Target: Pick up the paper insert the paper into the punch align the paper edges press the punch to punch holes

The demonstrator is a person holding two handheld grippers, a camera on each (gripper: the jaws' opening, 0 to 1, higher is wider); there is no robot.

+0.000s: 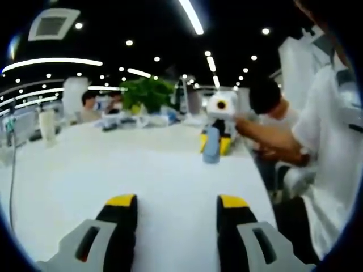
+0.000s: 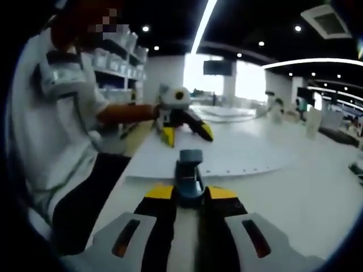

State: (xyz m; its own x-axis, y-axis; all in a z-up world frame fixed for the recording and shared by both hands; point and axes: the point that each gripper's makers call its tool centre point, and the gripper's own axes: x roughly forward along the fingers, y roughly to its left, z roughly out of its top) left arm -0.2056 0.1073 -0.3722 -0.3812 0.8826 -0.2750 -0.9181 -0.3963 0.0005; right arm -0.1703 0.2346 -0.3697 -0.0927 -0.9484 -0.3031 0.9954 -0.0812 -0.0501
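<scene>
Right gripper view: right gripper (image 2: pixel 190 192) clamps the blue hole punch (image 2: pixel 189 173), pressing step in hand.
Yellow-tipped black jaws pinch the punch's smooth plastic body at the near edge of the flat white paper (image 2: pixel 238 153), a row of small holes along that edge; left gripper (image 1: pixel 177 201) hangs wide, empty, over the matte white table (image 1: pixel 113 164). Next: press squarely.

Right gripper (image 2: pixel 187 194) around punch (image 2: pixel 189 173)

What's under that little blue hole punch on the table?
In the right gripper view, the blue punch sits at the near edge of a white paper sheet with a row of punched holes. The right gripper is closed on it, hiding its base and slot.
</scene>
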